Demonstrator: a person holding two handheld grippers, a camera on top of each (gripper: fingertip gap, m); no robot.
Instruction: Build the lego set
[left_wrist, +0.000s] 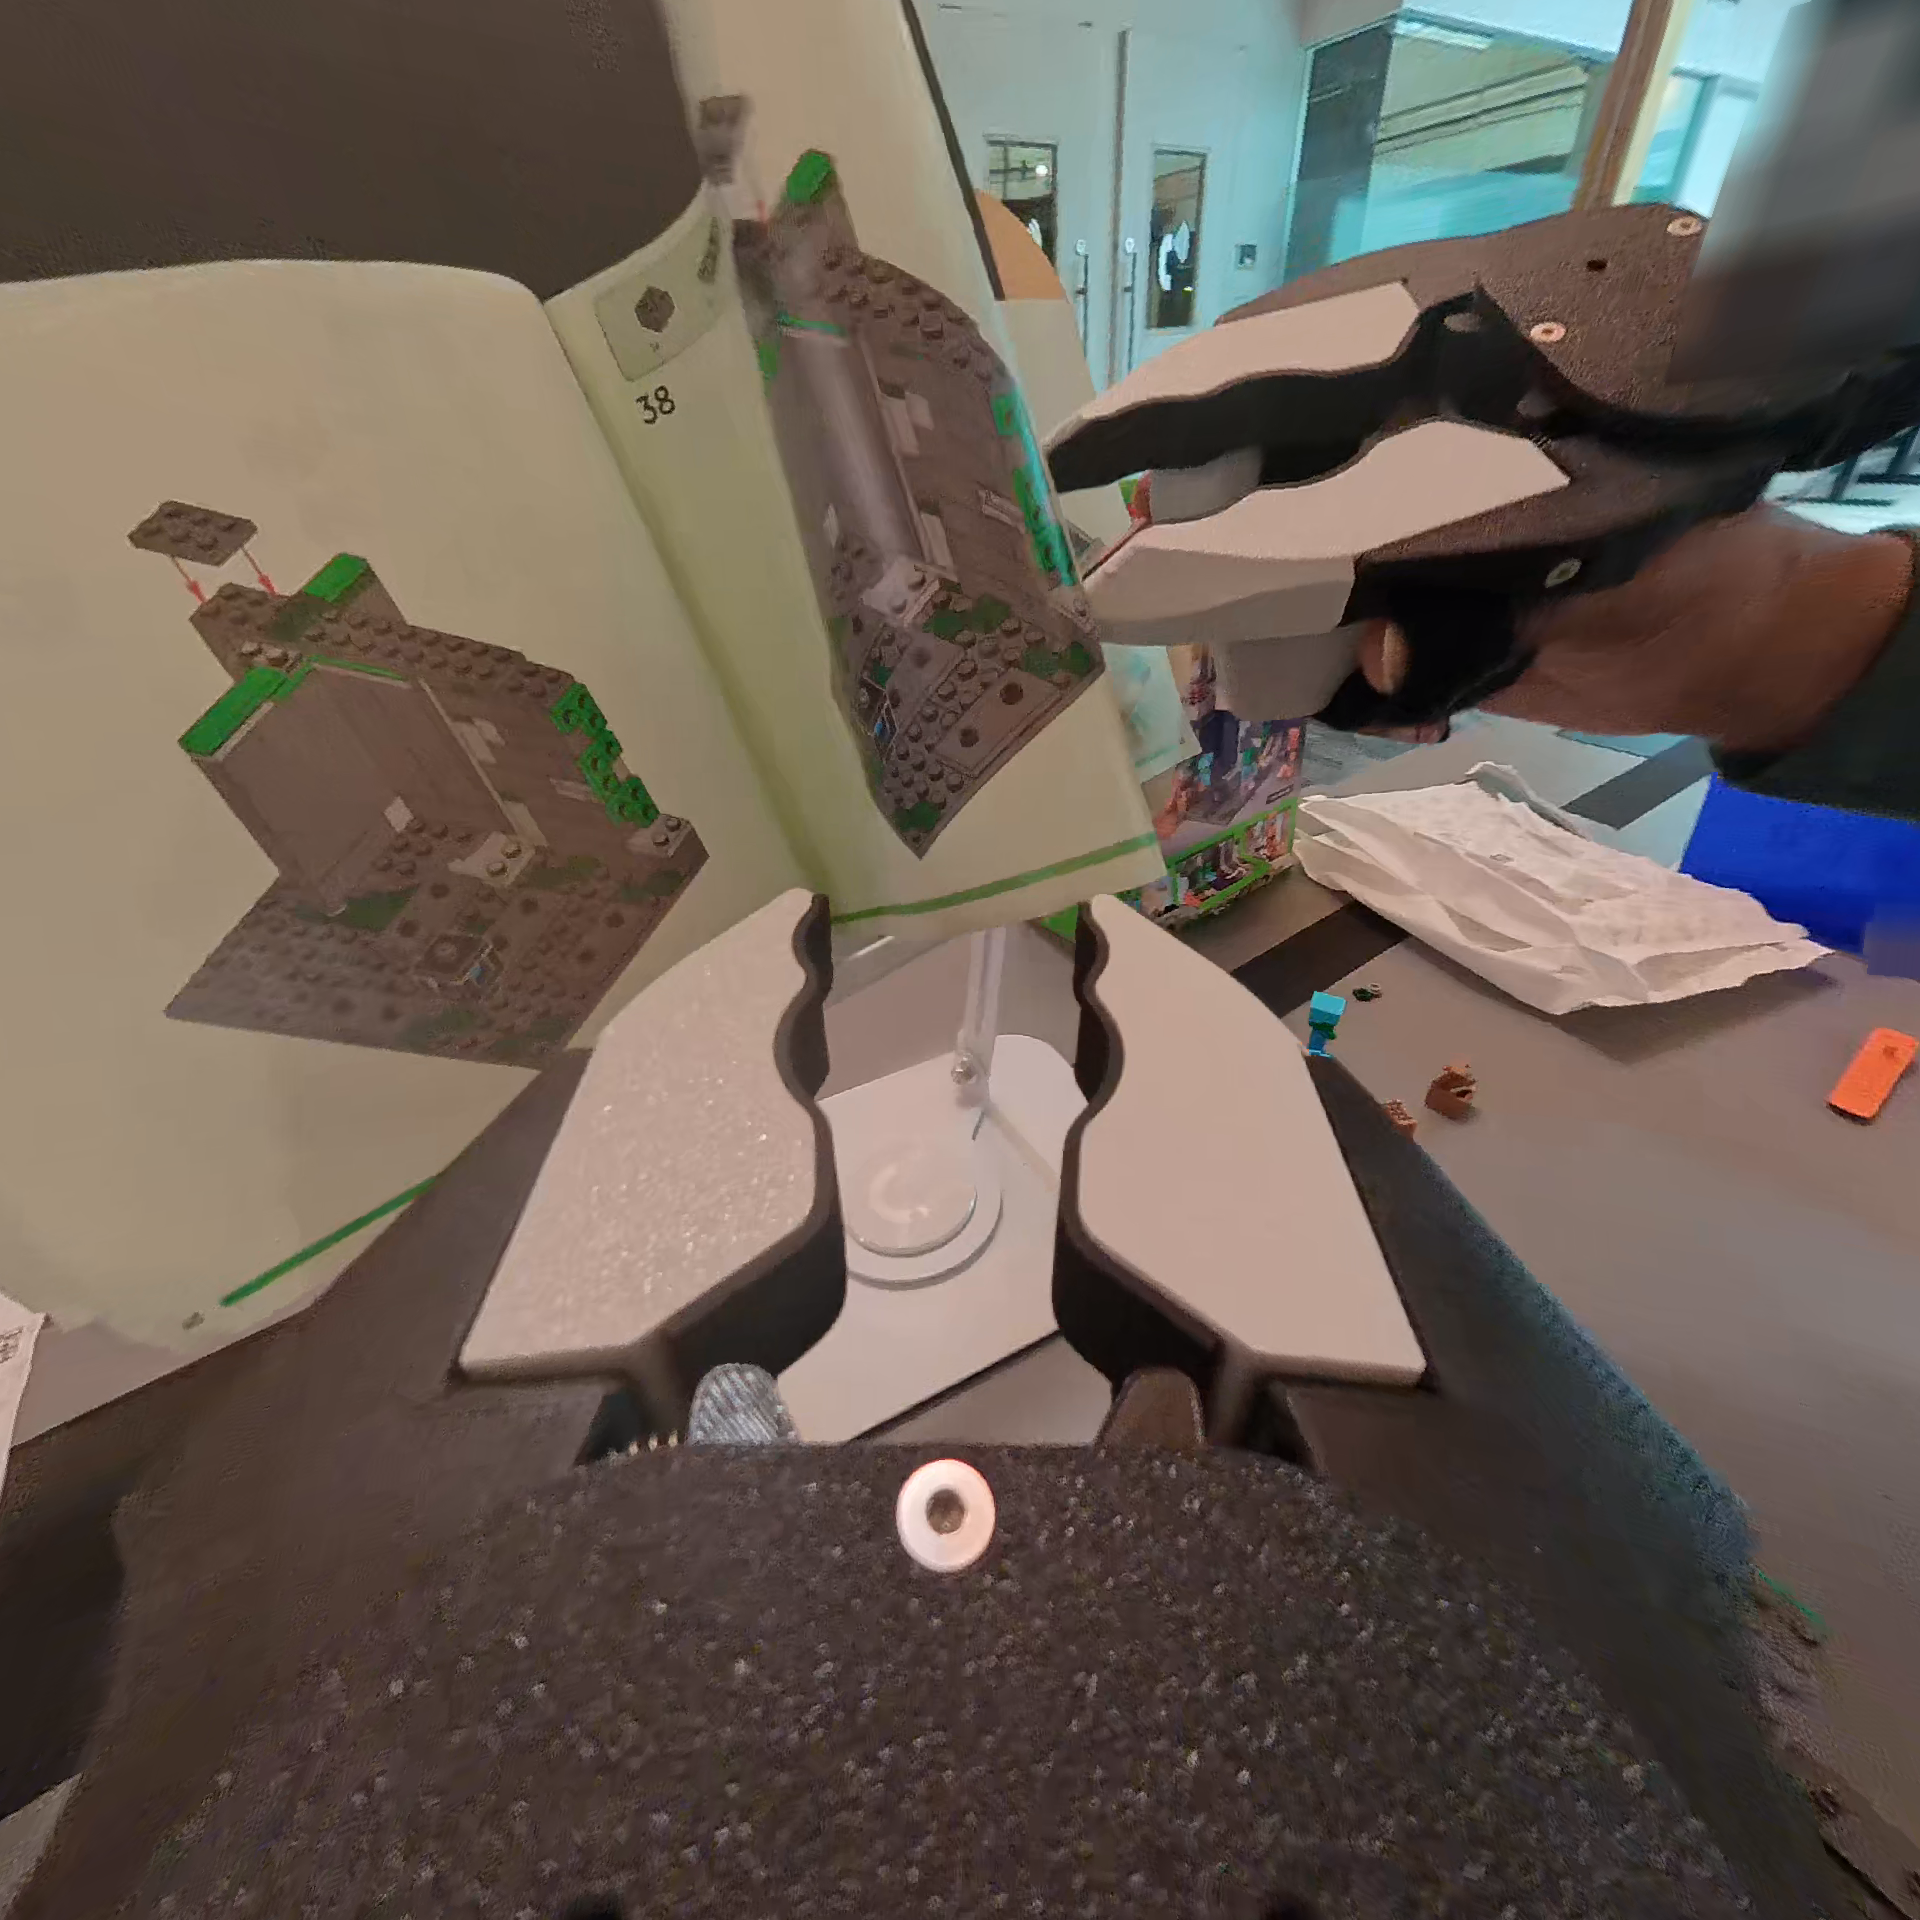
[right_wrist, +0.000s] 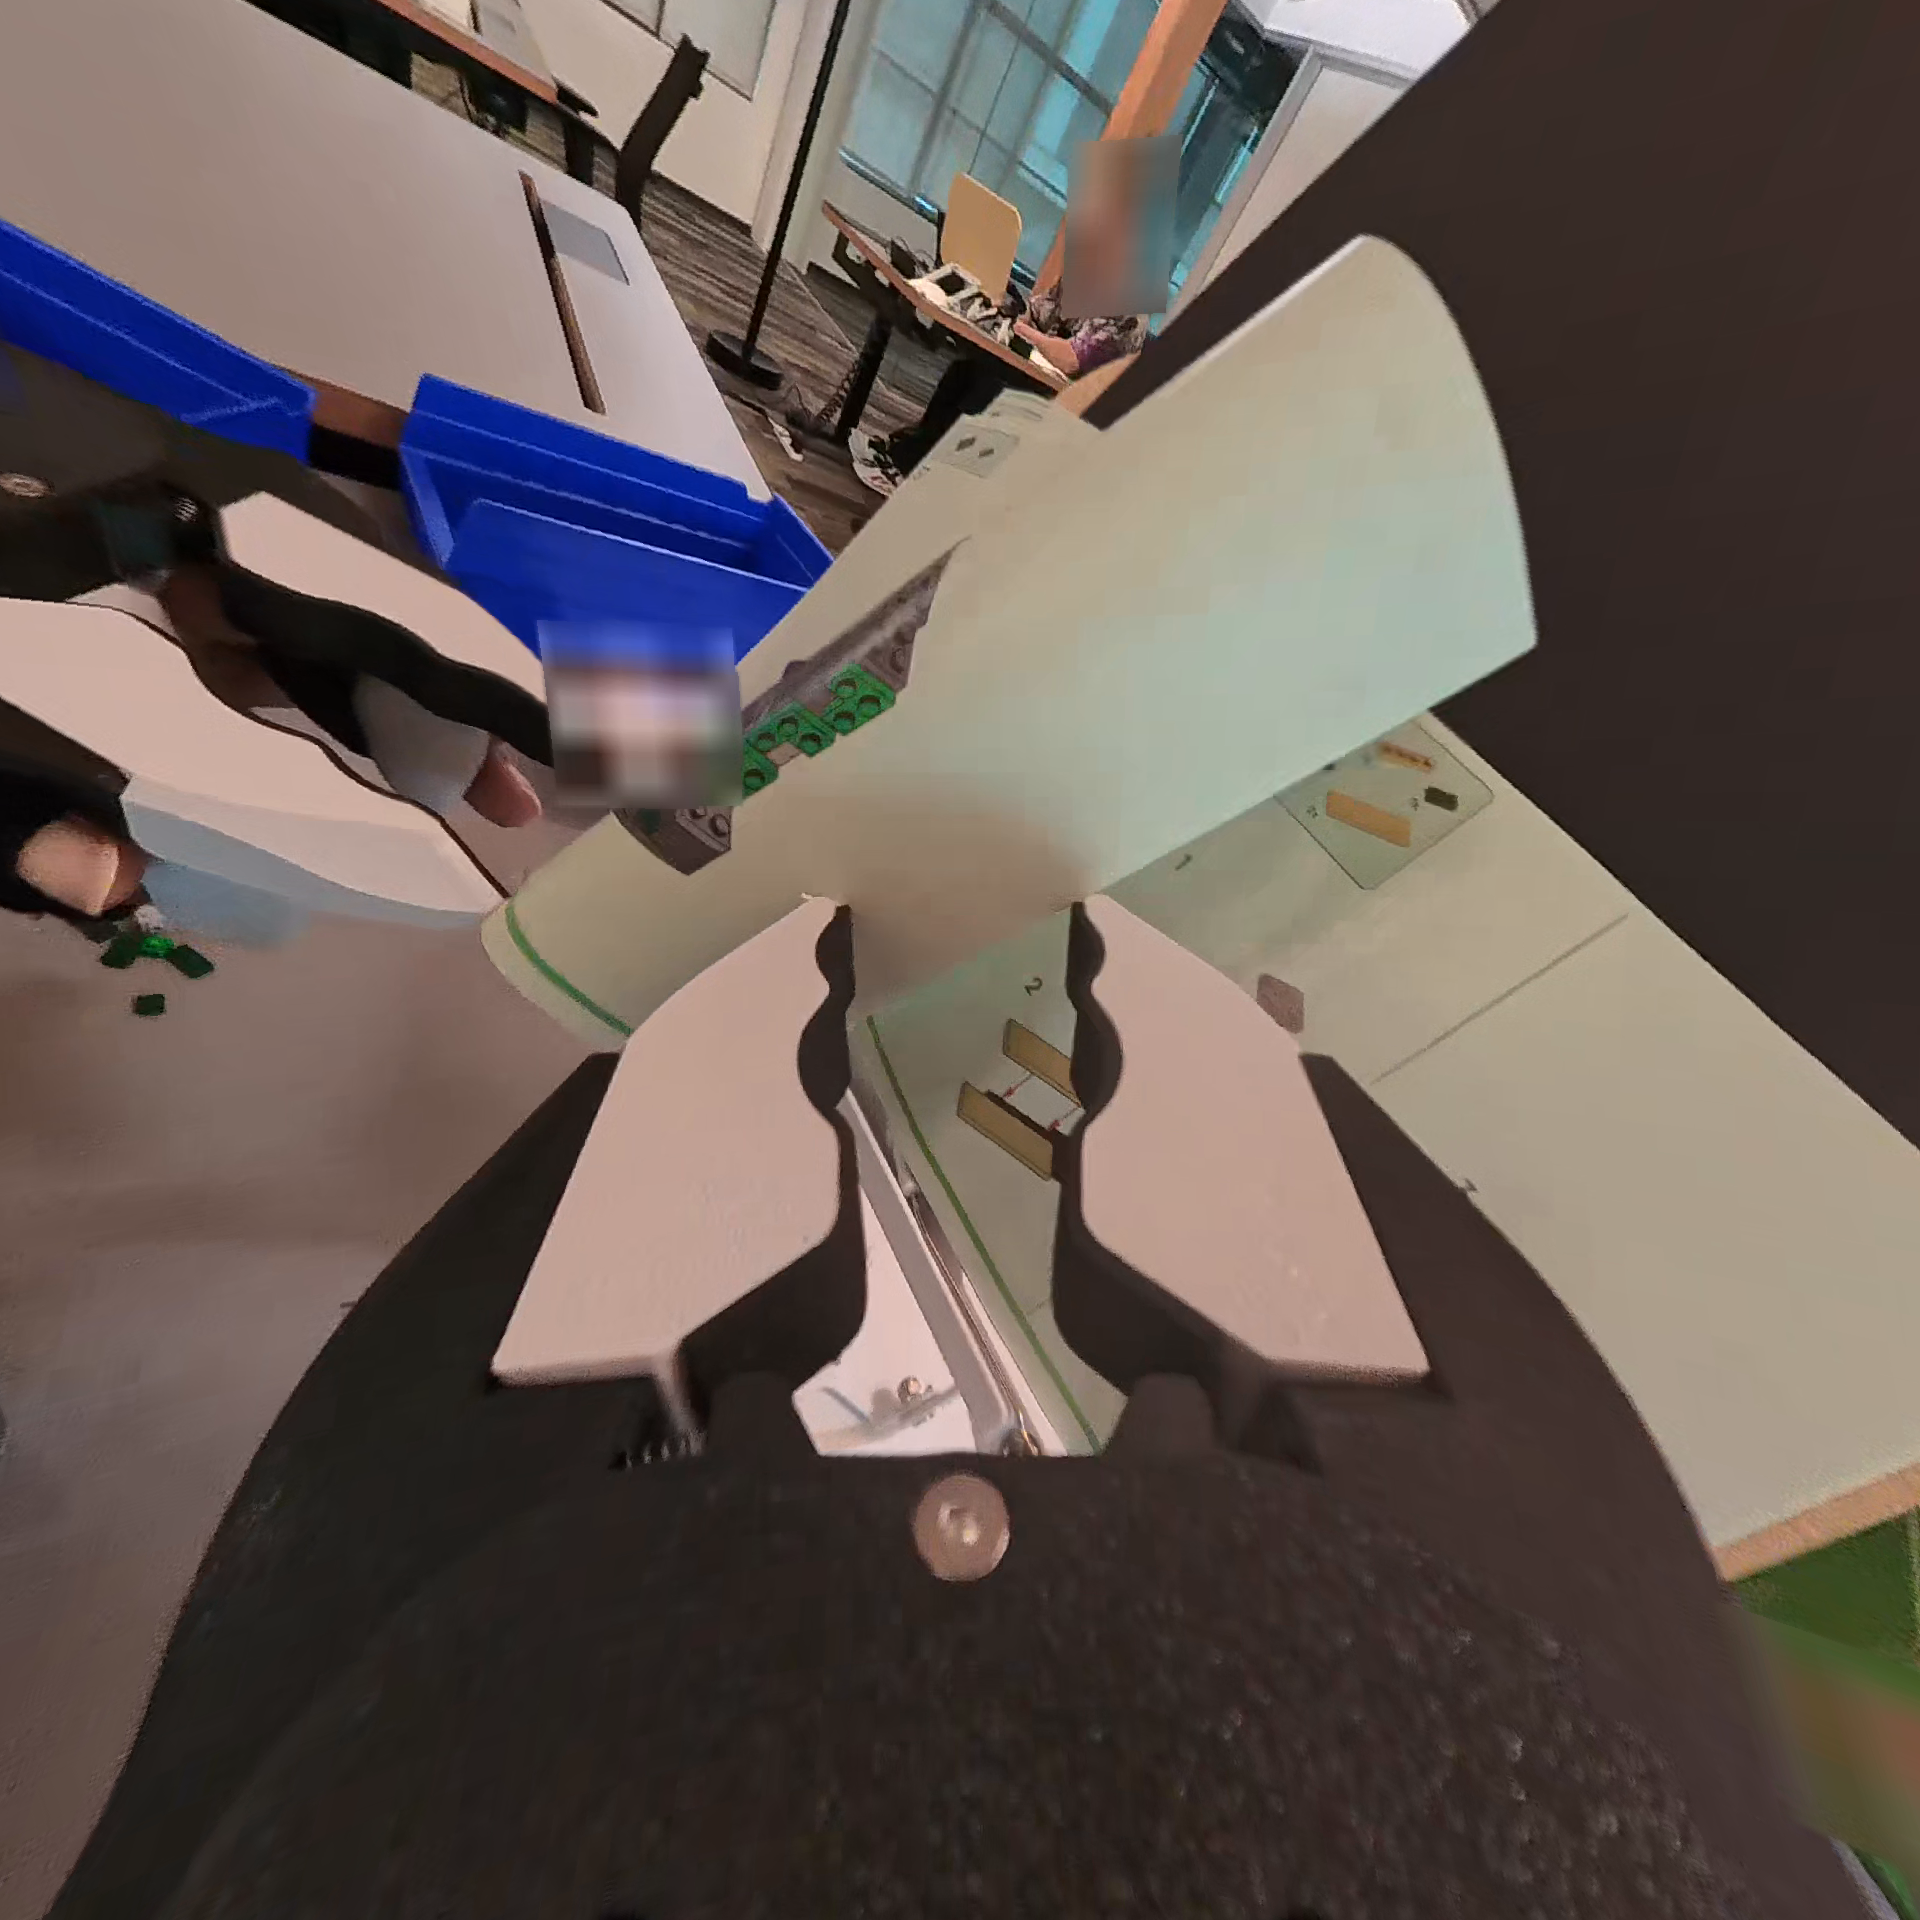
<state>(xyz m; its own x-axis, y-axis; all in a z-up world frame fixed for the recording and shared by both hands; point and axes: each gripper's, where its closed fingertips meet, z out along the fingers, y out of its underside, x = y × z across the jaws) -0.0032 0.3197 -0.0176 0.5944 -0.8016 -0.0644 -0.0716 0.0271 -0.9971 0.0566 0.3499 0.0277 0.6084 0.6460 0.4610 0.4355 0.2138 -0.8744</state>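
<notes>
The instruction booklet (left_wrist: 343, 665) stands open on a clear stand with a white base (left_wrist: 935, 1195). Its left page shows a grey and green build. One page (left_wrist: 914, 540) is lifted and curled mid-turn. My right gripper (left_wrist: 1075, 530) comes in from the right, jaws apart, with the page's free edge between its fingertips. In the right wrist view the curled page (right_wrist: 1091, 675) lies across the open right gripper's (right_wrist: 956, 914) tips, with another page (right_wrist: 1455, 1039) beneath. My left gripper (left_wrist: 951, 914) is open and empty, just below the page's bottom edge.
On the grey table to the right lie a lego box (left_wrist: 1226, 821), a crumpled white bag (left_wrist: 1538, 904), an orange separator (left_wrist: 1870, 1070), brown pieces (left_wrist: 1449, 1091) and a teal figure (left_wrist: 1325, 1023). Blue bins (right_wrist: 603, 520) and green pieces (right_wrist: 156, 951) show in the right wrist view. The white base (left_wrist: 935, 1195) is about 25 cm from both grippers' fingertips.
</notes>
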